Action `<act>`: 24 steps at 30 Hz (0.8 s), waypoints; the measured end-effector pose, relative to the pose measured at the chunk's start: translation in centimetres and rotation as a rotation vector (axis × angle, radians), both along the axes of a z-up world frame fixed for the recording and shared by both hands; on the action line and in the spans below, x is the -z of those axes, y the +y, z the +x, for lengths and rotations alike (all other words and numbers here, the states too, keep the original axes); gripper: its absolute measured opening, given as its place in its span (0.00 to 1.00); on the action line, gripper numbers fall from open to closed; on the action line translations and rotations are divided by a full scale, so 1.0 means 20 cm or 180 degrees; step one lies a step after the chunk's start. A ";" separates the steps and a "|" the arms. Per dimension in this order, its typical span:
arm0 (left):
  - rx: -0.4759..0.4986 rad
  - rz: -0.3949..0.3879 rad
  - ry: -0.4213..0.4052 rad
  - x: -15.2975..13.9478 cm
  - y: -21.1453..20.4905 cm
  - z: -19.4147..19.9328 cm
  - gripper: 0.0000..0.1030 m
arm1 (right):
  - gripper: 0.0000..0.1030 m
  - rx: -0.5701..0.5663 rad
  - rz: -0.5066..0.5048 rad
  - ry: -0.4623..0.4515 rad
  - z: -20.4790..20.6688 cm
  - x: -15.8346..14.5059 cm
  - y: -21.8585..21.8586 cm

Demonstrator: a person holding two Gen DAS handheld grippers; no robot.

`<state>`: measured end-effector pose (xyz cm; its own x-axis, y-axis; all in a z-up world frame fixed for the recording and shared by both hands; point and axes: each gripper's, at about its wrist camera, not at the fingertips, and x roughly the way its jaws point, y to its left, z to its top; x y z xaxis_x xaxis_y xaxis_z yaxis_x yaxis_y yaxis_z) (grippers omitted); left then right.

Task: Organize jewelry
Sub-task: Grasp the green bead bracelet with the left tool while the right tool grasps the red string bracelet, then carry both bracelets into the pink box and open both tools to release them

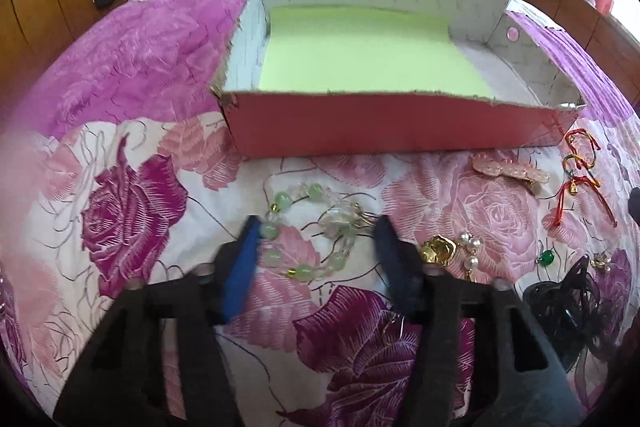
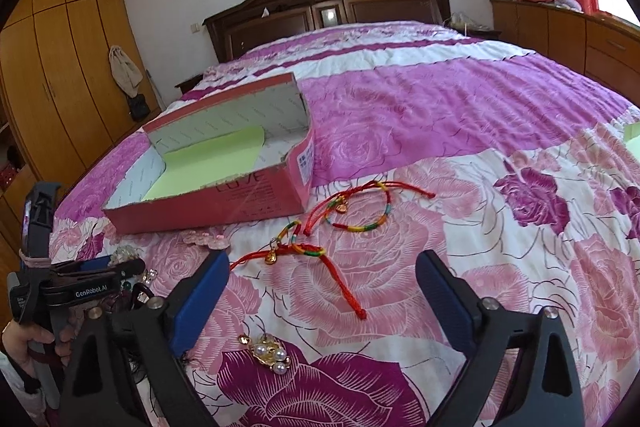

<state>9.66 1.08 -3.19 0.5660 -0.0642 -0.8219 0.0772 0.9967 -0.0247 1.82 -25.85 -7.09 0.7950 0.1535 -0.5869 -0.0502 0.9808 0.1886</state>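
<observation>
**Left tongs straddle the bead bracelet**

The left tongs (image 1: 316,227) are spread, blue pads on either side of the green-and-clear bead bracelet (image 1: 308,231) lying on the bed (image 1: 132,67); the left pad touches its beads. Just right lies a gold-and-pearl brooch (image 1: 450,249). Beyond the bracelet stands the red box (image 1: 380,127), its green liner bare. The right tongs (image 2: 322,279) are released, holding nothing, with red cord bracelets (image 2: 352,211) between and beyond their tips.

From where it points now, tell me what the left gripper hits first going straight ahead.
The left gripper has open jaws straddling the green bead bracelet on the bedspread, so it meets that first. Beyond it stands the red box; depth is uncertain.
</observation>
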 end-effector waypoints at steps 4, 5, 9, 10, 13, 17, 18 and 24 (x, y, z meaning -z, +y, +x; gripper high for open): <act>-0.0027 -0.0097 -0.0059 -0.03 0.04 -0.02 0.25 | 0.75 -0.0167 -0.0103 0.0053 0.04 0.00 0.05; -0.0034 -0.0116 -0.0069 -0.03 0.04 -0.03 0.24 | 0.70 -0.0217 -0.0147 0.0060 0.05 0.00 0.07; -0.0027 -0.0169 -0.0130 -0.04 0.07 -0.07 0.23 | 0.55 -0.0388 -0.0212 0.0133 0.11 0.02 0.12; -0.0023 -0.0172 -0.0142 -0.04 0.06 -0.08 0.23 | 0.51 -0.0405 -0.0226 0.0164 0.13 0.03 0.12; 0.0000 -0.0196 -0.0176 -0.06 0.04 -0.12 0.23 | 0.43 -0.0416 -0.0223 0.0254 0.17 0.05 0.12; 0.0035 -0.0238 -0.0212 -0.08 0.04 -0.15 0.23 | 0.28 -0.0407 -0.0179 0.0424 0.22 0.09 0.10; 0.0044 -0.0244 -0.0222 -0.08 0.03 -0.16 0.23 | 0.22 -0.0394 -0.0170 0.0458 0.23 0.10 0.10; 0.0113 -0.0297 -0.0298 -0.13 0.02 -0.18 0.22 | 0.06 -0.0453 -0.0127 0.0404 0.20 0.07 0.10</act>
<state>6.04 1.55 -0.64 0.6359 -0.1592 -0.7551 0.1187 0.9870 -0.1082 5.84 -23.84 -8.57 0.6862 0.2337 -0.6889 -0.1672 0.9723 0.1633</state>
